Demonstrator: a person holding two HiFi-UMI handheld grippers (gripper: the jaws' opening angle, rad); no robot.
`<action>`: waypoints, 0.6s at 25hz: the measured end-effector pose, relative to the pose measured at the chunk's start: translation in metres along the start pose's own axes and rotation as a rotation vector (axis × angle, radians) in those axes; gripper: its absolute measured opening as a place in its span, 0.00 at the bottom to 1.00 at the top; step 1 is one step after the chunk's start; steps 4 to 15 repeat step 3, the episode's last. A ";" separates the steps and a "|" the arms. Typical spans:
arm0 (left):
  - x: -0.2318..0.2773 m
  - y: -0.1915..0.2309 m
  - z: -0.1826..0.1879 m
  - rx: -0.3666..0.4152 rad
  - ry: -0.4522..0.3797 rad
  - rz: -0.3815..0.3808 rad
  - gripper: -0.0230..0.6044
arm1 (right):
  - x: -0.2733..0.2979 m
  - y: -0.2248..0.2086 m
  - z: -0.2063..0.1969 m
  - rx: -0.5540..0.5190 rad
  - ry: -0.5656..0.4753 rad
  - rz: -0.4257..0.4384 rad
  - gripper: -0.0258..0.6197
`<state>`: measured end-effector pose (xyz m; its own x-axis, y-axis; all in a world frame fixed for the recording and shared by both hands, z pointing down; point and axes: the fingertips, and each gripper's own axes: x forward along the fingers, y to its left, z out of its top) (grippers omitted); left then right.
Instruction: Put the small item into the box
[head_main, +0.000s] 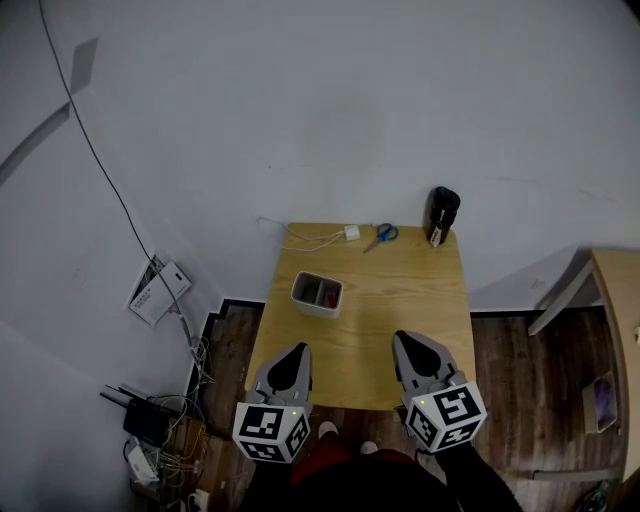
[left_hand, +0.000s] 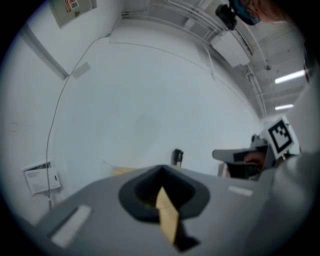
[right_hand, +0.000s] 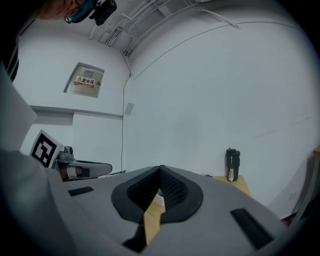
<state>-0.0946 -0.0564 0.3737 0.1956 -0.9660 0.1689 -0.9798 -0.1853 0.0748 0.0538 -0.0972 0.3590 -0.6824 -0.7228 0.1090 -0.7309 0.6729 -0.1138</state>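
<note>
Wooden tabletop carries a small white box near its centre; reddish and dark contents show inside, too small to identify. Along the far edge lie a white charger with its cable, blue-handled scissors and, at the corner, an upright black bottle. Left gripper and right gripper hover at the near edge, well apart from the box. In each gripper view the fingers meet at the tips with nothing between them. Which piece is the small item cannot be settled: the scene fits either an item already lying in the box or one lying at the far edge. Judged risks: the box looks light and unanchored, so a gripper brushing its rim could shove or tip it. A reach toward the far edge passes close to the bottle, which could topple. The flat scissors could slip from a pinch, and the charger's cable could drag.
</note>
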 end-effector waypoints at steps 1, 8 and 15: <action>-0.002 -0.003 -0.001 0.000 -0.001 0.001 0.04 | -0.003 -0.001 -0.001 -0.001 0.001 0.001 0.05; -0.007 -0.008 -0.003 -0.001 -0.005 0.005 0.04 | -0.009 -0.003 -0.003 -0.003 0.003 0.004 0.05; -0.007 -0.008 -0.003 -0.001 -0.005 0.005 0.04 | -0.009 -0.003 -0.003 -0.003 0.003 0.004 0.05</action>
